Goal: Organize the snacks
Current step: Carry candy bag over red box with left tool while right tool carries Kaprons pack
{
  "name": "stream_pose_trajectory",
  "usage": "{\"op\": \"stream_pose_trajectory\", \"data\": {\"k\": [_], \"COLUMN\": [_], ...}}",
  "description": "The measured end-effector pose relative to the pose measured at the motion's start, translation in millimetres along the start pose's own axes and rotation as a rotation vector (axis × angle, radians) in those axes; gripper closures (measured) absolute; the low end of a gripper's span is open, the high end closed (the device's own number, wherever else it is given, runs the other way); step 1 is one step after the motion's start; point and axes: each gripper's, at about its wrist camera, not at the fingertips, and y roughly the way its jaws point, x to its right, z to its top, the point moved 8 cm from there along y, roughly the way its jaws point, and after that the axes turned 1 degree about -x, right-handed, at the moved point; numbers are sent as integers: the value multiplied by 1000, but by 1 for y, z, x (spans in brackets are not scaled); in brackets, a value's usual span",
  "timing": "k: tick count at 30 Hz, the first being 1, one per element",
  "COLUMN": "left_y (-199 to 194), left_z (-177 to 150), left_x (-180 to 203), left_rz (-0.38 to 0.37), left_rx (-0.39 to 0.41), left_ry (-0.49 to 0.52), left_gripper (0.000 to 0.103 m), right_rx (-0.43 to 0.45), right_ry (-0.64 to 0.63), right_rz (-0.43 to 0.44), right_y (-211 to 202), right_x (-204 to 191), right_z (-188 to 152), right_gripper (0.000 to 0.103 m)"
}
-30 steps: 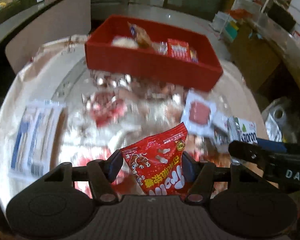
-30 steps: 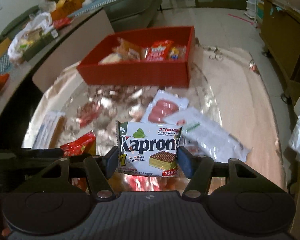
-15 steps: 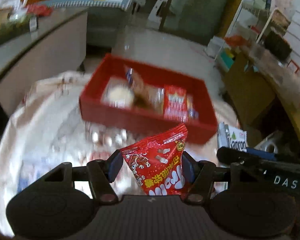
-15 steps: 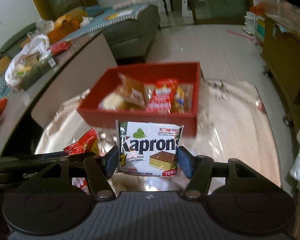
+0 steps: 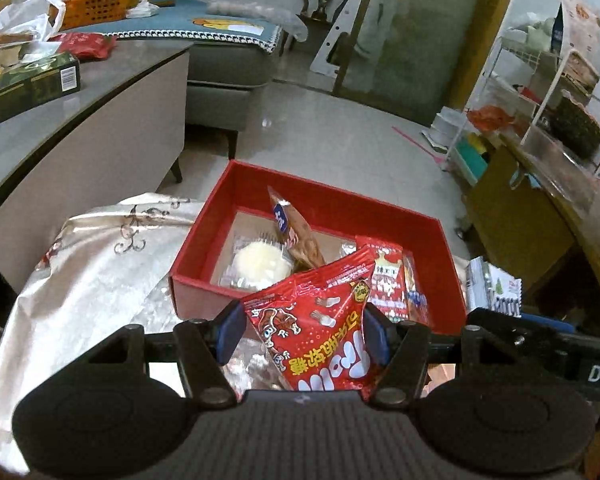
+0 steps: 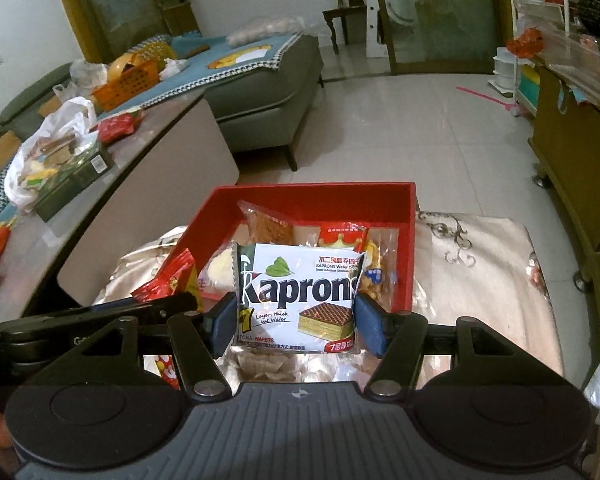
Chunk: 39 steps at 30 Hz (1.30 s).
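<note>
Your left gripper (image 5: pixel 302 338) fingers pinch the red pouch (image 5: pixel 320 332), the right gripper (image 6: pixel 296 326) fingers the wafer pack (image 6: pixel 298 300); both look light, crushable: hold edges gently.

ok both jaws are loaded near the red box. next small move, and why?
Probably carry both a little further forward over the red box, then release. The left gripper is clamped on the red snack bag and the right gripper on the Kaprons wafer pack, both seemingly near the box's front wall, so letting go now might drop them on the tablecloth.
</note>
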Motion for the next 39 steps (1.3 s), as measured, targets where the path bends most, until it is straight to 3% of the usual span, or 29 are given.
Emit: {"op": "stream_pose_trajectory", "data": {"k": [13,39], "left_y": [4,10], "left_z": [12,9], "left_x": [0,3], "left_rz": [22,48], "left_rx": [39,40], "left_ry": [29,72], "left_gripper": [48,48], "right_rx": [-17,-50], "right_ry": [-1,2], "right_rz": [-11,-19], "right_y": [14,26], "right_x": [0,5], "right_z": [6,5], "right_gripper": [34,33]}}
